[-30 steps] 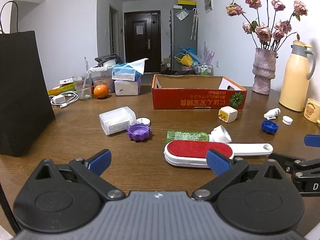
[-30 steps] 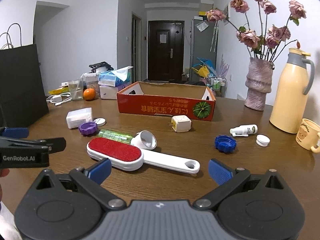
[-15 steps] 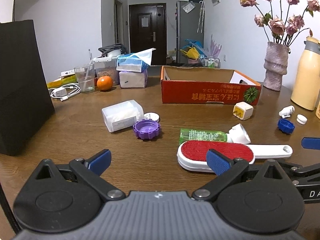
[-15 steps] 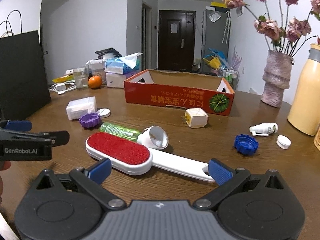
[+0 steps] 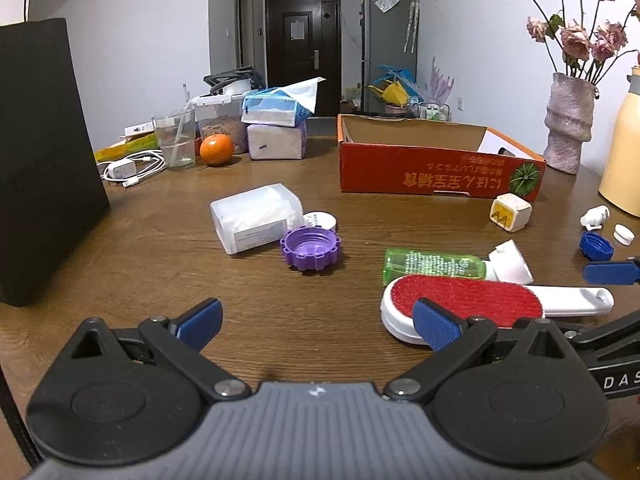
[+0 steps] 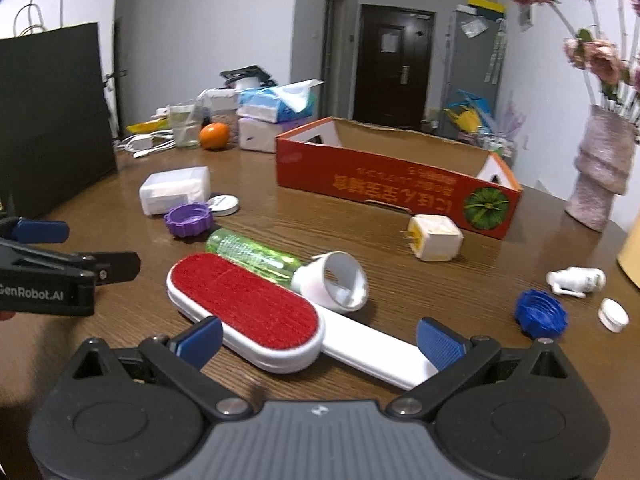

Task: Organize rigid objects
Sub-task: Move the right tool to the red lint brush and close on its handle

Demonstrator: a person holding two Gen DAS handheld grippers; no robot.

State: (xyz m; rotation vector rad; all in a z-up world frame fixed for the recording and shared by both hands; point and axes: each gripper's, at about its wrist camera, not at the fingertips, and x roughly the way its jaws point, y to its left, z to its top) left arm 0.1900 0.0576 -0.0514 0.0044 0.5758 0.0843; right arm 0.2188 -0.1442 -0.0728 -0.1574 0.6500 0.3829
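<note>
Fingers of my right gripper point(image 6: 318, 338) stood wide apart with nothing between their pads, low over the lint brush point(image 6: 248, 306), whose white handle ran toward my right blue pad. My left gripper point(image 5: 318, 320) was equally spread and empty above the wooden table point(image 5: 160, 280). The brush lay flat, its red face up, touching the green bottle point(image 6: 250, 254) behind it. The purple cap point(image 5: 311, 249) sat beside the white container point(image 5: 256, 222); the red cardboard box point(image 5: 436, 168) stood farther back.

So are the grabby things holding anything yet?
No. Both hand-held grippers are open and empty; the right one has its fingers on either side of the lint brush.
</note>
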